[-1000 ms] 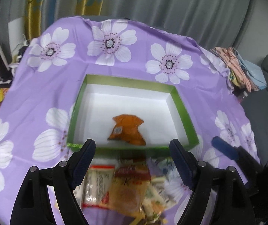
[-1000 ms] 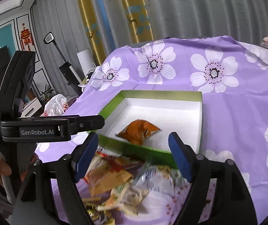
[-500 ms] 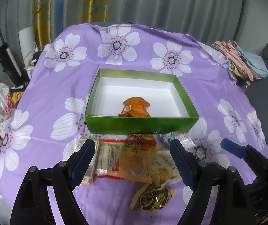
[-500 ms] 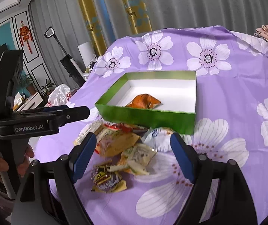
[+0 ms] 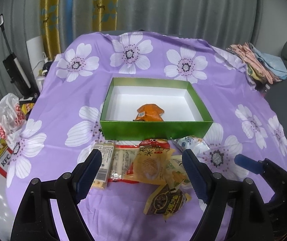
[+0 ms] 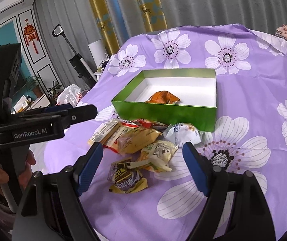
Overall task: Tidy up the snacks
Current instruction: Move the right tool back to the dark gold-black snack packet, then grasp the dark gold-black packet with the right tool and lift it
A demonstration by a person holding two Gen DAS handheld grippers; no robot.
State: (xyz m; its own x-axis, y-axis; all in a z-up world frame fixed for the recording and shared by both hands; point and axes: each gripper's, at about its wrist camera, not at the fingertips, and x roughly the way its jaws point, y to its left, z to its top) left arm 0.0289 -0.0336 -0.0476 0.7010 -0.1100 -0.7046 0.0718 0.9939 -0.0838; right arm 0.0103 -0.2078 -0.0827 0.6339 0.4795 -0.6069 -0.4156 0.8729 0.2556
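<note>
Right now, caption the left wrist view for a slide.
Open left tool above loose snack packets before a green box holding one orange packet.

Soft, even room light is falling on the tablecloth [image 5: 63,104]; fisheye edges are bending and darkening; focus is holding sharp.

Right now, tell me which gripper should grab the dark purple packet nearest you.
Probably right: the right gripper stands open with the dark purple packet just below its fingers. From the left gripper it lies off toward one finger.
</note>
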